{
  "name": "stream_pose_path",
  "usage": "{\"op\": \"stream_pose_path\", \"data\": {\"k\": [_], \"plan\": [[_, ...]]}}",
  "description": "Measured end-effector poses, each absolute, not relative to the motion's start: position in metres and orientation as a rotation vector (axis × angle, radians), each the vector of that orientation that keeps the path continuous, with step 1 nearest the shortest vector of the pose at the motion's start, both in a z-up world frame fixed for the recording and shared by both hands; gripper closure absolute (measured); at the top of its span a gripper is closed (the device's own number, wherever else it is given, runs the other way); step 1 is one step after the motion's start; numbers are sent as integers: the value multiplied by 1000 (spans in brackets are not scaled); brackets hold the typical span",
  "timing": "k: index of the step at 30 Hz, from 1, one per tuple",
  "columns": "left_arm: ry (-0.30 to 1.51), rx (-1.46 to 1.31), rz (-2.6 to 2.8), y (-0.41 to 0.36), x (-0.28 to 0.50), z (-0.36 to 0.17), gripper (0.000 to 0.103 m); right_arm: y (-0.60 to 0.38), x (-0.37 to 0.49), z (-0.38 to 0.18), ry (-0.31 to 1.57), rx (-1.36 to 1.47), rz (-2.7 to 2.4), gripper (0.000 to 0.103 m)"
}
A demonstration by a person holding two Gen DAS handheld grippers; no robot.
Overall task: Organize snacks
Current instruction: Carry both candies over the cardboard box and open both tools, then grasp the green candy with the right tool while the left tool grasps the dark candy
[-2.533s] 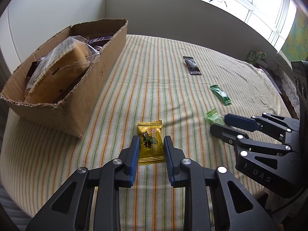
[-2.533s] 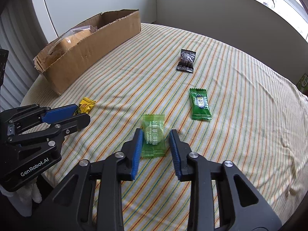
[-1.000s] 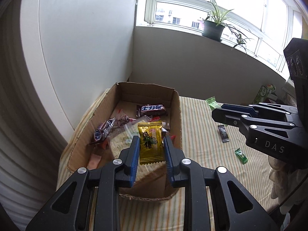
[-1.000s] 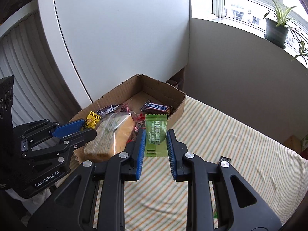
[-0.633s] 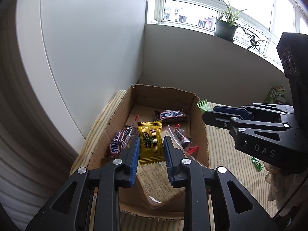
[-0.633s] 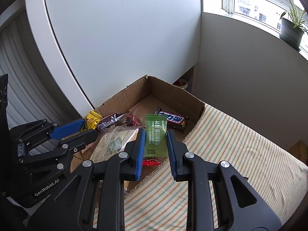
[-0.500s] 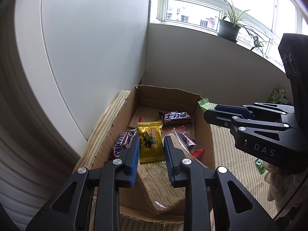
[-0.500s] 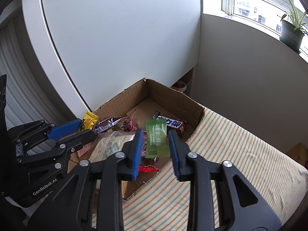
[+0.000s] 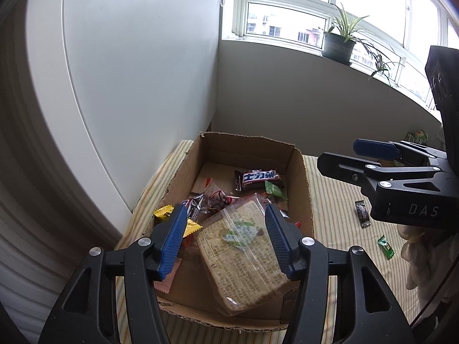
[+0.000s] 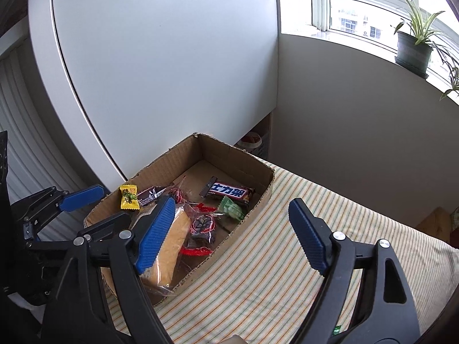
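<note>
Your left gripper point(image 9: 225, 239) is spread wide — its blue-padded fingers point(image 9: 171, 240) hold nothing between them. Your right gripper point(image 10: 231, 233) is spread just as wide and also holds nothing — it sits to the right of the left one, both pointing forward and angled slightly down.

The cardboard box point(image 9: 298, 172) is standing open-topped against the white panel point(image 10: 172, 71), which is blocking any approach from that far side, while its wall facing the striped tablecloth point(image 10: 287, 258) is leaving a way in from above the cloth. Inside, the big clear-wrapped cracker pack point(image 9: 243, 255) is filling the near half, and the chocolate bar point(image 9: 259, 176), green candy point(image 9: 274, 190) and yellow candy point(image 10: 129, 197) are lying around it. Bare cardboard floor is showing only at the far end beyond the chocolate bar.
</note>
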State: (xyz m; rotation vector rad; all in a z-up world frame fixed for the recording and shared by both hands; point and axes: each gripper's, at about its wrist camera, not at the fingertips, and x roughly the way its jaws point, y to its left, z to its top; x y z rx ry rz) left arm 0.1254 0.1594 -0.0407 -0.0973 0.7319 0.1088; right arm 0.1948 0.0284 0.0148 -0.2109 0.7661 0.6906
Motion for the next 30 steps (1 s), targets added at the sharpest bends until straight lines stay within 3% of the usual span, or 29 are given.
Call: {"op": "stream_pose_path", "data": {"k": [15,30], "plan": [[722,-80,16,104,106,-31,47,-71,178,29,782,-180,598,19],[795,-48,-110,25,120,-55,47,-167,166,-37,919,-158,489,19]]}}
